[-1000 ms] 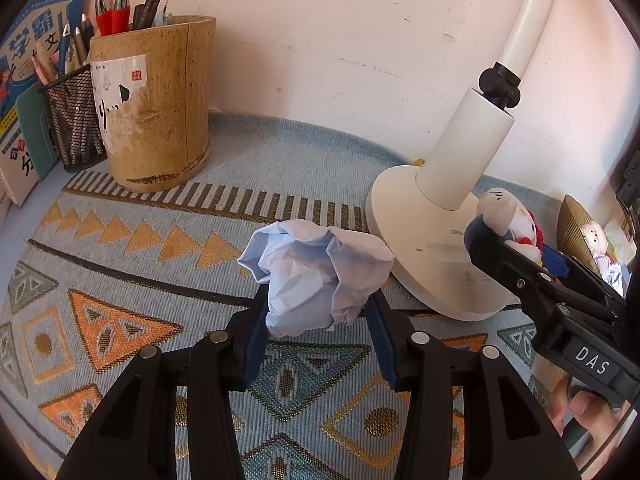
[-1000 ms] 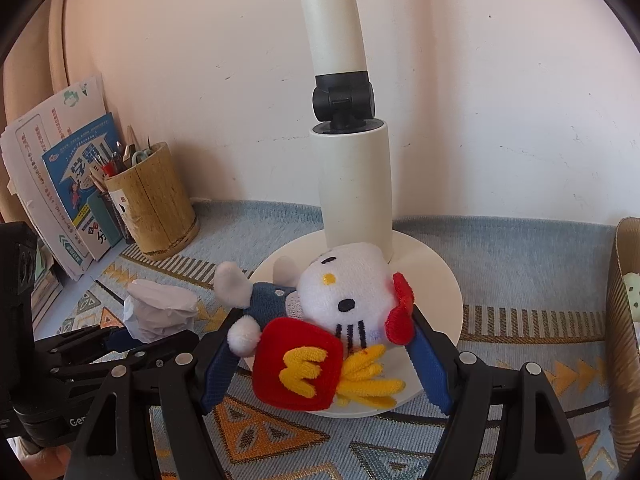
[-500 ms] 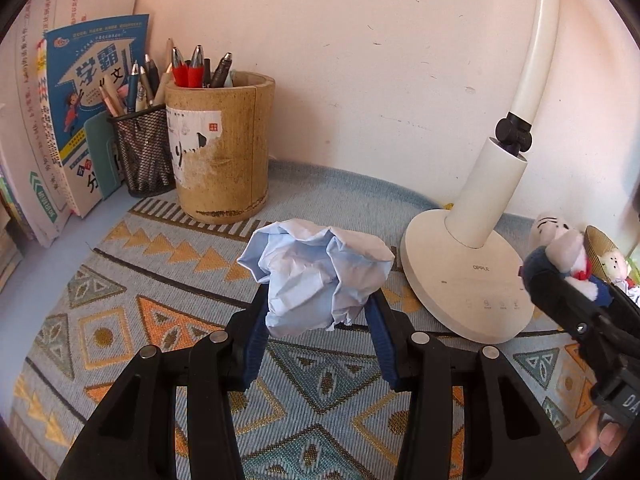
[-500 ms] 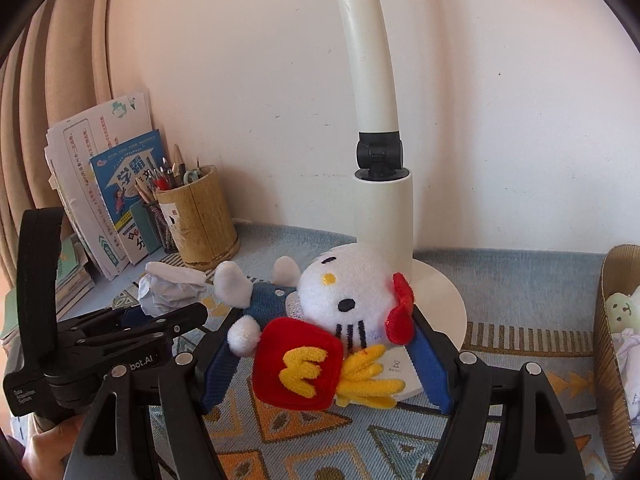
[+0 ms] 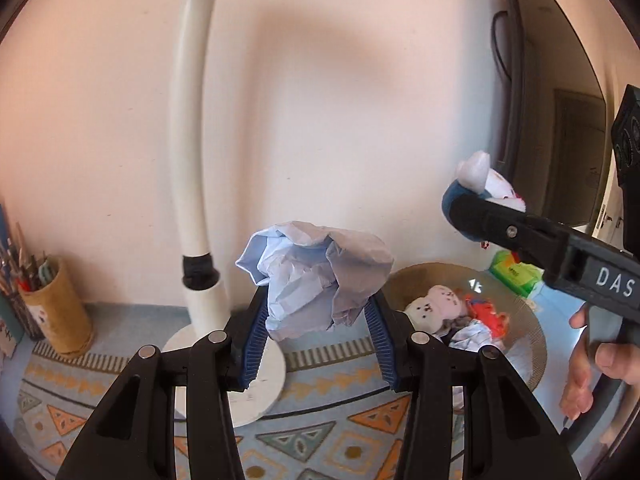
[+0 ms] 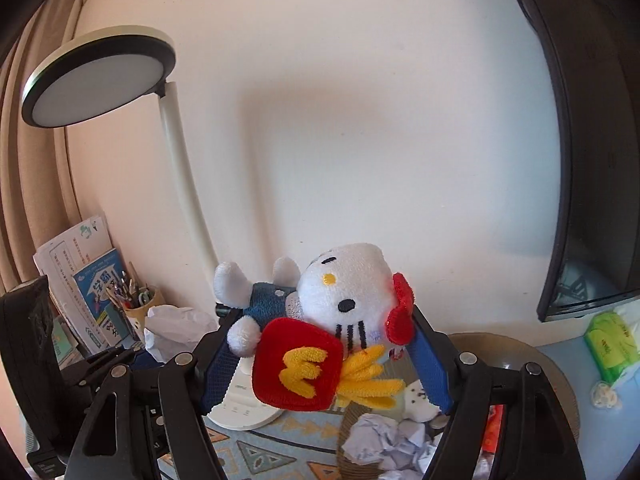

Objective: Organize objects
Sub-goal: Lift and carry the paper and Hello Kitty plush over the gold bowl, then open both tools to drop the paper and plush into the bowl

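between my left claw (image 5: 316, 324) pads sits the crumpled paper (image 5: 316, 276), feather-light and squashy so a mid-wad pinch holds, while my right claw (image 6: 320, 356) is clamped on the soft plush toy (image 6: 324, 320), basket (image 5: 532, 340) just below-ahead.

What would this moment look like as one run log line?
left gripper: shut on crumpled paper | right gripper: shut on plush toy | both lifted above mat, near woven basket | stage: carrying, nothing released
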Motion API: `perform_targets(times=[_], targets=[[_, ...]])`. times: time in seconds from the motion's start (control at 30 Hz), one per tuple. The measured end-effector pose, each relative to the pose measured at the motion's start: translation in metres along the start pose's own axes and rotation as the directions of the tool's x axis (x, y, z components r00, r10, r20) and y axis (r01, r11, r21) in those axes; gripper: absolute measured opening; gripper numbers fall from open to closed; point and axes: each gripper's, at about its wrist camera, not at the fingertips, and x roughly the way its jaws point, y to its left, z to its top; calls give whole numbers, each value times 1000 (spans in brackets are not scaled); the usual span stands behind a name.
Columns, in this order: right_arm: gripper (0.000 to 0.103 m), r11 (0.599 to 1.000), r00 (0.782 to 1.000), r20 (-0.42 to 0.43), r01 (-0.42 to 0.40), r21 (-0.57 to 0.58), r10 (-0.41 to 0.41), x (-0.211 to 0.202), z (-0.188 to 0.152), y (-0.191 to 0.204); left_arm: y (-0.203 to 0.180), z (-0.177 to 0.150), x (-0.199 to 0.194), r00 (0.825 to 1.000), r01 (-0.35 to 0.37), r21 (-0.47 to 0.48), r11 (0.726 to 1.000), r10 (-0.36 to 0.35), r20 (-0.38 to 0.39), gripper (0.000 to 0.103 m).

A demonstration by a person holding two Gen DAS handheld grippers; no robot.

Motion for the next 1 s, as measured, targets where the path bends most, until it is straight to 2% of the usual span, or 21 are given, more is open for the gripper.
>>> perform_targets(times=[0.1,0.2,0.27,0.37,0.4,0.43,0.47,0.5,0.6,0.67,0.8,1.0], targets=[[76,995,995,-21,96,5,-96,-8,0,-41,-40,8,17,996,91,11,996,-91,-11,46],[76,977,976,-54,214,16,-213,-13,-3,-78,-75,7,35,987,156,32,987,-155,-36,46],[76,971,968,-96,238,37,-234,-12,-6,-100,-92,1,46,981,189,41,981,-187,-61,46],[80,973,959,-185,227,49,-214,2,-16,-118,-111,-9,64,970,226,59,972,-219,-105,47],[88,977,954,-228,208,44,-193,11,-18,-122,-116,-13,73,969,221,69,973,-211,-129,54],[103,977,940,-279,213,33,-195,24,-21,-123,-119,-17,82,962,227,68,972,-213,-171,71],[103,972,926,-310,234,20,-217,32,-23,-126,-120,-20,94,945,248,50,968,-230,-230,95],[103,968,919,-316,250,7,-235,35,-25,-129,-121,-24,104,932,260,34,965,-242,-269,103],[103,961,923,-288,275,38,-253,26,-26,-137,-120,-31,113,940,236,45,971,-216,-263,102],[103,959,928,-280,275,65,-247,21,-25,-139,-120,-33,115,939,239,49,970,-219,-264,102],[103,944,913,-275,326,56,-300,20,-23,-144,-115,-33,116,947,223,59,973,-202,-251,102],[103,939,915,-259,337,73,-308,11,-22,-138,-121,-25,101,959,192,89,977,-168,-229,102]])
